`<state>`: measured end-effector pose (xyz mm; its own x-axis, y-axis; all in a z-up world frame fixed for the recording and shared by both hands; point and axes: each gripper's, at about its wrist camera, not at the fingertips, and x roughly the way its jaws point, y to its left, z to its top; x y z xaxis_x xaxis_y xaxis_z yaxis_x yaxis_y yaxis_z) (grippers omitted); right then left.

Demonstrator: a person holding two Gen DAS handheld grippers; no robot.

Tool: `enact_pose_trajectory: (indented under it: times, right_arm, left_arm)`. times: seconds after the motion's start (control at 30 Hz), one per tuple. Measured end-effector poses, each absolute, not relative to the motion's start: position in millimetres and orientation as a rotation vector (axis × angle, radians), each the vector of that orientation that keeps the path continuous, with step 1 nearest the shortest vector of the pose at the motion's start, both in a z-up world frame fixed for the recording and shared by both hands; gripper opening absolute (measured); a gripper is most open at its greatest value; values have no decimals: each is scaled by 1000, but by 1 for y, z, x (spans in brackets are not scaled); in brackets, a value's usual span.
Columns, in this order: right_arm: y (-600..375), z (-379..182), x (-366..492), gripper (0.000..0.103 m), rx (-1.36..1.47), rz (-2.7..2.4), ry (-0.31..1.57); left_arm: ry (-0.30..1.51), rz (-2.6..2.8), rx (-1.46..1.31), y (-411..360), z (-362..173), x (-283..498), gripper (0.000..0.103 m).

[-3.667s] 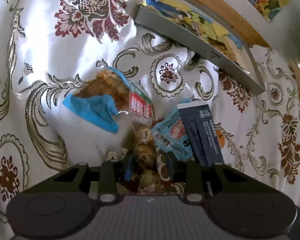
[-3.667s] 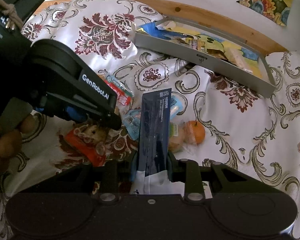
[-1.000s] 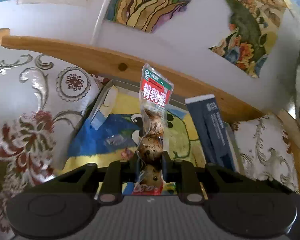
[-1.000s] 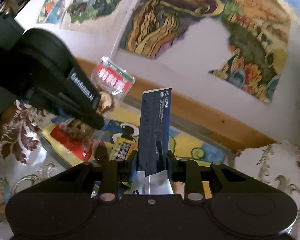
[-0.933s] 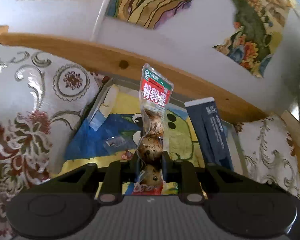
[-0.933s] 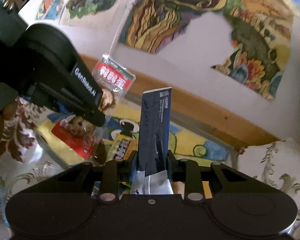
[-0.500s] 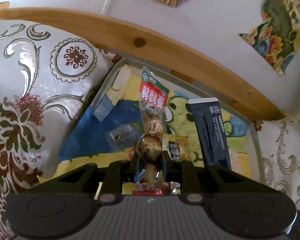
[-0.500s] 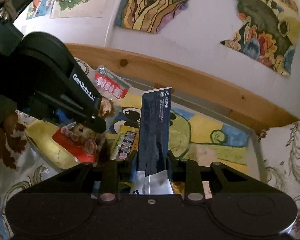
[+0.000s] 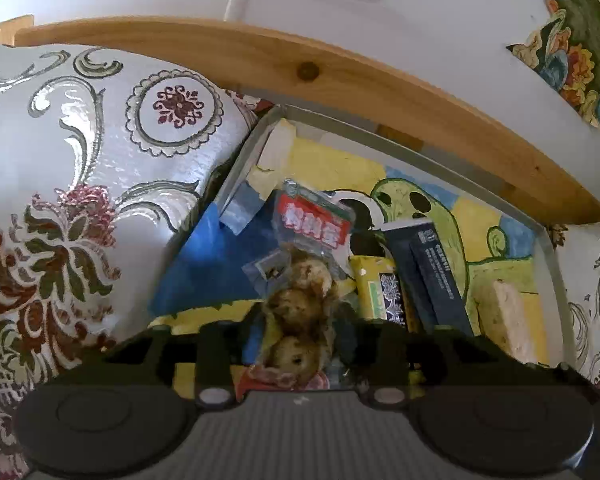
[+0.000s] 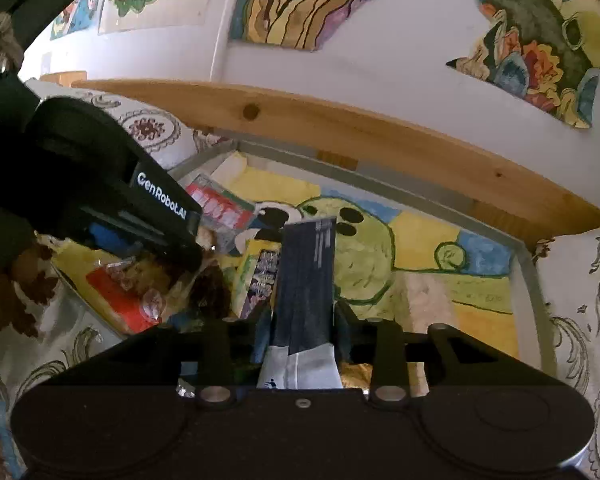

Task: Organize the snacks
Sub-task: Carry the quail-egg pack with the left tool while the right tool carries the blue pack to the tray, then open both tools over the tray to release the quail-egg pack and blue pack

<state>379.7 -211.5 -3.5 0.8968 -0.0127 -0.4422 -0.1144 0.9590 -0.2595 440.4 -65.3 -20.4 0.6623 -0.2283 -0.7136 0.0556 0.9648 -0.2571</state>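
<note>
A grey tray [image 9: 420, 152] with a cartoon-painted floor lies against a wooden rail. A clear packet of speckled eggs with a red label [image 9: 300, 300] lies flat in the tray's left part, between the fingers of my left gripper [image 9: 300, 332]. The jaws stand apart and are open. My right gripper [image 10: 302, 320] is shut on a dark blue packet [image 10: 306, 280], which it holds upright over the tray's middle. The same blue packet [image 9: 424, 272] shows in the left wrist view, just right of the egg packet. The left gripper's body [image 10: 160, 200] fills the left of the right wrist view.
In the tray lie a yellow packet [image 9: 380, 292], a pale wafer-like snack [image 9: 508, 320] at the right and a small clear wrapper [image 9: 268, 268]. The wooden rail [image 9: 340, 80] and a wall with paintings stand right behind. Patterned cloth [image 9: 80, 160] bulges on both sides.
Both grippers have come down into the tray. The egg packet has dropped from upright to flat and the left jaws have spread apart. The right gripper keeps its hold on the blue packet.
</note>
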Motion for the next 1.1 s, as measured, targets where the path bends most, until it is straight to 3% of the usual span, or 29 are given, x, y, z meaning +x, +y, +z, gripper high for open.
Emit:
enact_pose_trajectory:
  times: [0.13, 0.5, 0.73, 1.1]
  right_arm:
    - [-217, 8, 372, 50, -268, 40, 426]
    - [-230, 68, 311, 88, -182, -6, 261]
    - [-232, 102, 259, 102, -150, -15, 163]
    - [-232, 98, 166, 102, -156, -41, 92]
  left_arm:
    - [800, -154, -240, -61, -9, 429, 72]
    - [592, -190, -257, -46, 45, 371, 102]
    - [477, -185, -217, -38, 73, 319, 103]
    - [392, -153, -240, -20, 70, 227, 103]
